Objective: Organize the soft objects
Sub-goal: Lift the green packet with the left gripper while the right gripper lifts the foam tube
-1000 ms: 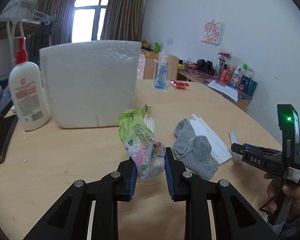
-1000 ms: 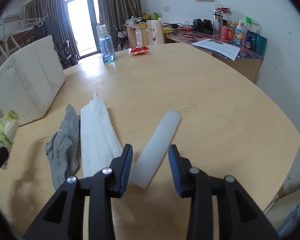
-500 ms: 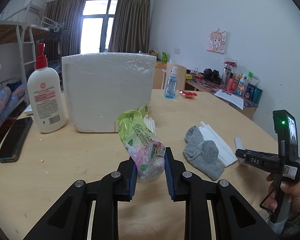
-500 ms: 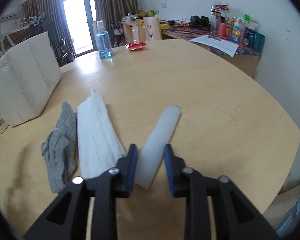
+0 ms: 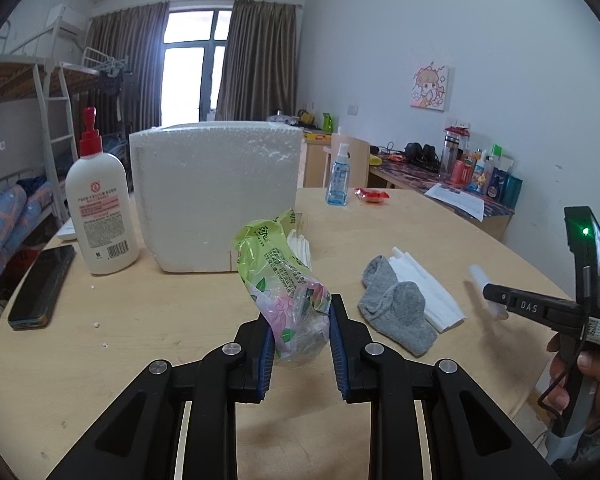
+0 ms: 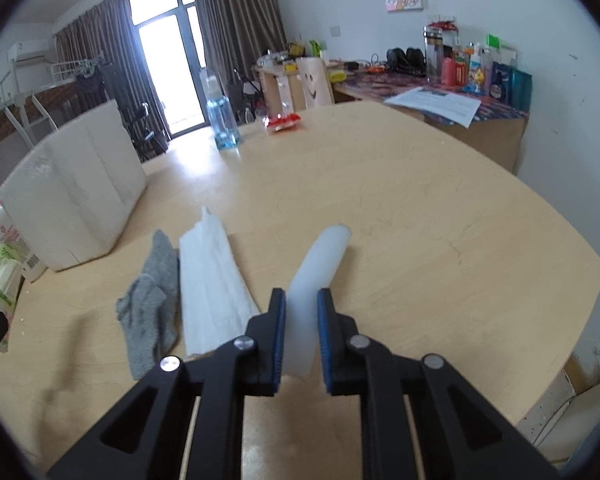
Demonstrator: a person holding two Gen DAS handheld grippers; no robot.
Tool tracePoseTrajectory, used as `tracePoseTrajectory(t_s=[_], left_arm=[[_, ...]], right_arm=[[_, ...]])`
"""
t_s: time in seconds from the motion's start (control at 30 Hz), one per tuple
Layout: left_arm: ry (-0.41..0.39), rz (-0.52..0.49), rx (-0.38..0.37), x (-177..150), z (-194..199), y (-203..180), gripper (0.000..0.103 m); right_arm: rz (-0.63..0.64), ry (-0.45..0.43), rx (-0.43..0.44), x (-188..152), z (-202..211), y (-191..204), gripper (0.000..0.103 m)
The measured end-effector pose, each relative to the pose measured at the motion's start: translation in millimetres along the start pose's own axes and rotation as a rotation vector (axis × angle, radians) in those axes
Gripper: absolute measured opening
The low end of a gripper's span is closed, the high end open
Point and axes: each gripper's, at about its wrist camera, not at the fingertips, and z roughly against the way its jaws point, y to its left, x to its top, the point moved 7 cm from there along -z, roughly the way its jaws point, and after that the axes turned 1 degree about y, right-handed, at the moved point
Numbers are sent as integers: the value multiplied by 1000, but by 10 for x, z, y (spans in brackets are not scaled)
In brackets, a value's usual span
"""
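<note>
The left gripper [image 5: 300,338] has its fingers clamped on a green plastic pack of tissues [image 5: 282,276] — white tissues show at its open top — held above the table [image 5: 140,340] in front of the white foam box [image 5: 216,196], whose inside cannot be seen. The right gripper [image 6: 302,334] is closing its fingers on the near end of a white foam tube [image 6: 320,264], pads pressing it. A grey sock [image 6: 152,300] and folded white tissue [image 6: 212,280] lie side by side, touching, left of the tube.

Left tool [image 5: 300,330] clamps tissue pack [image 5: 284,280]; grey sock [image 5: 396,312] right.
</note>
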Motion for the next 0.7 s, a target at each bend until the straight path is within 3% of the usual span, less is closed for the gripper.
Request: tracePoseTrajectory(t_s=[0.7], left_arm=[[-114, -32, 75, -4, 786, -154, 26]], right_arm=[[60, -191, 139, -57, 921, 144, 19]])
